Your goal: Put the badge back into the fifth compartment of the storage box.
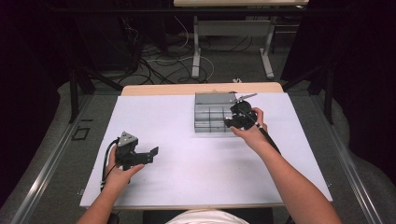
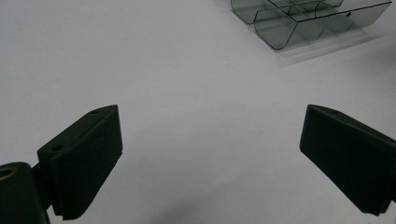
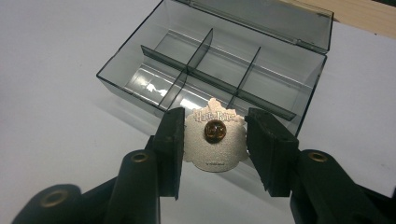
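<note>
A white table [image 1: 196, 172] is seen with wide bare surface across its left half. Near the far edge sits a clear divided box [image 3: 219, 70], lid open. A silver pin badge [image 3: 215, 137] (back side shown, brass clasp) is pinched by the right gripper [image 3: 214, 140] over the box's near rim. The left gripper [image 2: 210, 154] is held spread wide above bare surface.
</note>
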The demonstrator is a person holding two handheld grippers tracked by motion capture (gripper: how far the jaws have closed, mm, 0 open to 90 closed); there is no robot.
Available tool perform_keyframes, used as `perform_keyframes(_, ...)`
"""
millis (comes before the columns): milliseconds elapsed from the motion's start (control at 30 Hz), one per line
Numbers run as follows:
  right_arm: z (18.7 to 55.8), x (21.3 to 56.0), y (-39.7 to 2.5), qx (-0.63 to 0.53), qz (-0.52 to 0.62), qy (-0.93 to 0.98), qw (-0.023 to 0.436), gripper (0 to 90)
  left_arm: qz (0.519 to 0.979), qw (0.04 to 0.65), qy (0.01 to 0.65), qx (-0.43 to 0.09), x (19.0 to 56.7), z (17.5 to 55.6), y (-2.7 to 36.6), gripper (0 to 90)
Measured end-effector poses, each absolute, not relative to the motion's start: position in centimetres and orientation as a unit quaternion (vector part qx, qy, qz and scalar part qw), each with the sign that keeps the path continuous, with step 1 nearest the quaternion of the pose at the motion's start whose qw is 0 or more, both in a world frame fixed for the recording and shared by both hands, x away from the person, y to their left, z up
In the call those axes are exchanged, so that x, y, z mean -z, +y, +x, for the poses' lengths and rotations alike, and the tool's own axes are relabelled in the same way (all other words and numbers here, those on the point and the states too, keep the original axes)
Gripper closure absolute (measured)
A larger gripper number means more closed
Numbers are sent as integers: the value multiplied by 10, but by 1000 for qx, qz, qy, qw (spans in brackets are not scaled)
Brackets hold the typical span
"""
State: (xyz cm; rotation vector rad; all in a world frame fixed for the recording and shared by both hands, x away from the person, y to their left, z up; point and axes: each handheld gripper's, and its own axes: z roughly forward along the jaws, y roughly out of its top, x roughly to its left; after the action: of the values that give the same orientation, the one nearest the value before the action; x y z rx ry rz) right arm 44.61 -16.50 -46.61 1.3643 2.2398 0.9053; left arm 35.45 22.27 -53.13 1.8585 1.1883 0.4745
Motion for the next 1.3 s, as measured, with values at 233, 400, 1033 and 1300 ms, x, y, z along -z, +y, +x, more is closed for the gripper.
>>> perform_keyframes(233,452,471,-157,-316,480,798,180,575,746,427,474,-192,531,355,223,61)
perform_keyframes(400,456,473,-150,-317,476,802,174,575,744,428,476,-190,531,355,223,61)
perform_keyframes(1033,471,489,-134,-310,474,808,164,575,745,428,476,-188,532,355,223,61)
perform_keyframes(1300,477,495,-126,-307,477,807,162,575,749,425,473,-187,532,356,224,61)
